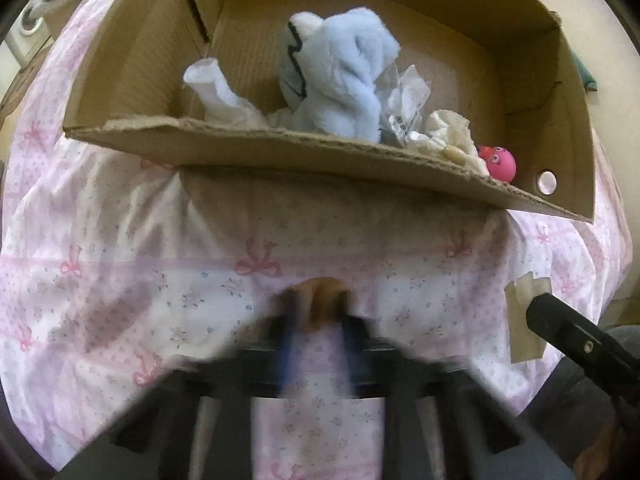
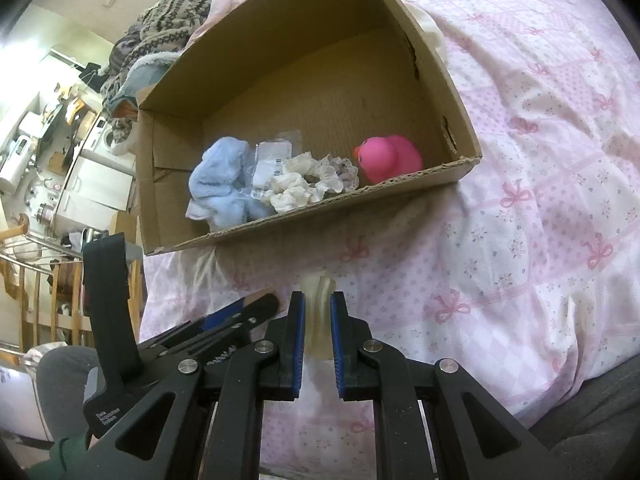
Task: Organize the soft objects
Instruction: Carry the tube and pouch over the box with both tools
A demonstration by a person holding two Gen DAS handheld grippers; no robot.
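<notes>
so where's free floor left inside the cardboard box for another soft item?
Bare floor lies along the brown cardboard box's back wall, behind everything. The front wall is crowded: light blue plush toy, clear plastic packet, cream lace scrunchie, pink rubber duck.

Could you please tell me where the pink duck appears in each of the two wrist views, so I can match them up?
Left wrist view: the pink duck is at centre right, half hidden behind the box's near wall.
Right wrist view: the duck is above centre, in the box's near right corner.
Shared landmark: the blue plush, left of the duck in both.
</notes>
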